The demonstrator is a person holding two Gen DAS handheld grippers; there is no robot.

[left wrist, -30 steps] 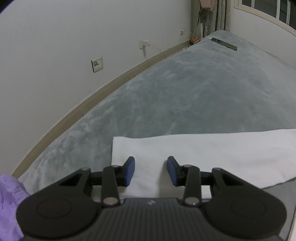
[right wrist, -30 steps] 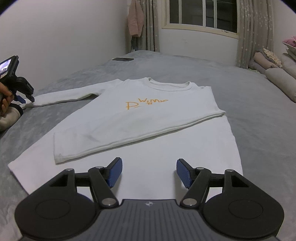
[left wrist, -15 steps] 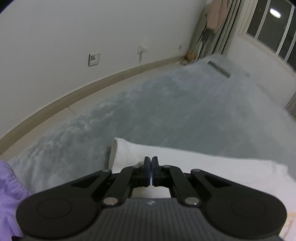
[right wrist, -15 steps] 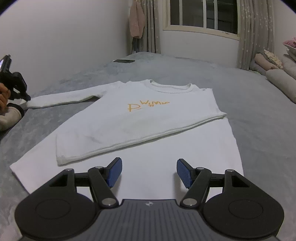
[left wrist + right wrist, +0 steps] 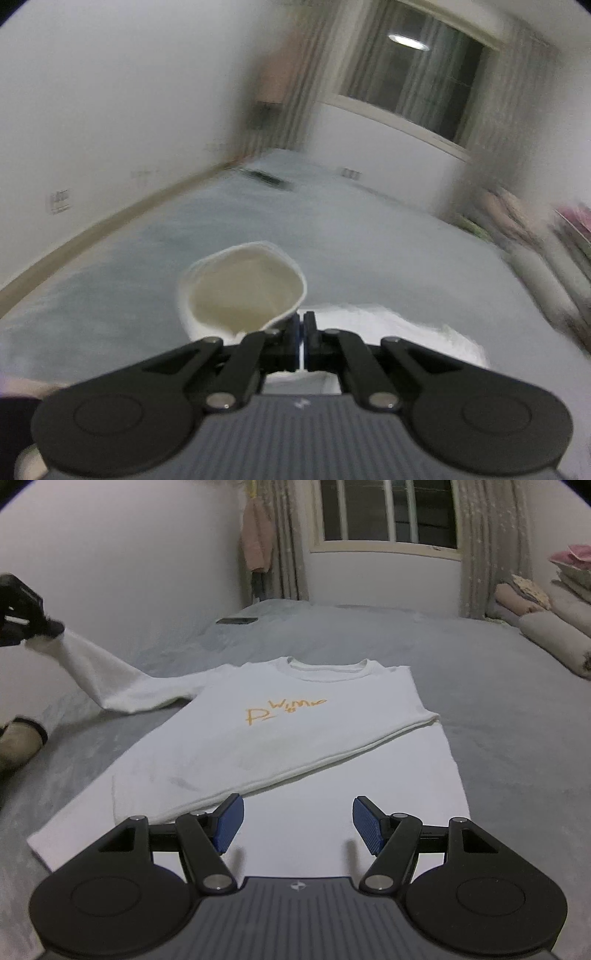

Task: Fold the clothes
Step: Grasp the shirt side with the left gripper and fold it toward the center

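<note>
Right wrist view: I count one white long-sleeved sweatshirt with orange lettering, spread on the grey bed cover; its right sleeve lies folded across the body. My right gripper hovers over the hem, jaws spread, nothing between them. My left gripper is pinching the cuff of the other sleeve, raised clear of the cover. I note one dark phone near the far edge, one window, one pink garment hanging in the corner, rolled bedding stacked right; I cannot count it
</note>
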